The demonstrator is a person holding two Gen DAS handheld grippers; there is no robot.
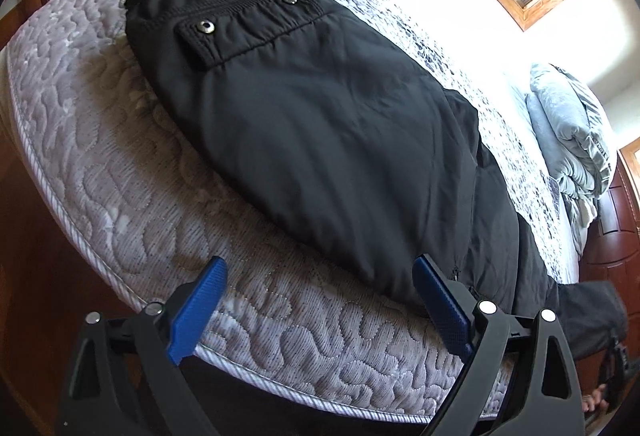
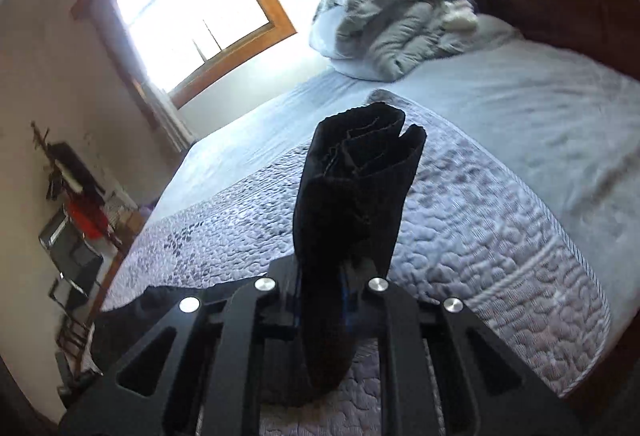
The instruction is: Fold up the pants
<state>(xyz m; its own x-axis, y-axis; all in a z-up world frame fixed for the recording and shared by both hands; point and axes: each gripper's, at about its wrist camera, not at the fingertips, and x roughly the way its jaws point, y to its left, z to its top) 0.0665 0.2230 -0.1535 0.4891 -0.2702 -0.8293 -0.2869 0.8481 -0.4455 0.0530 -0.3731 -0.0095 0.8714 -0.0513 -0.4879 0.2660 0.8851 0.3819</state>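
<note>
Right gripper [image 2: 340,276]: jaws pinched on the bunched leg end of the black pants [image 2: 352,195], lifted clear of the mattress [image 2: 480,228].
Left gripper [image 1: 320,300]: jaws spread, empty, over the mattress edge; the pants body lies just ahead, waistband farthest.
Step, judged: bringing the leg end over for a lengthwise fold.
Next: lay the held end toward the waistband, edges aligned, left gripper steadying the fold.
Beyond: quilt [image 2: 392,31].

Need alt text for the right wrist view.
The right gripper is shut on a bunched cuff end of the black pants, held up over the quilted mattress. Behind lie a rumpled grey duvet and a bright window.
</note>
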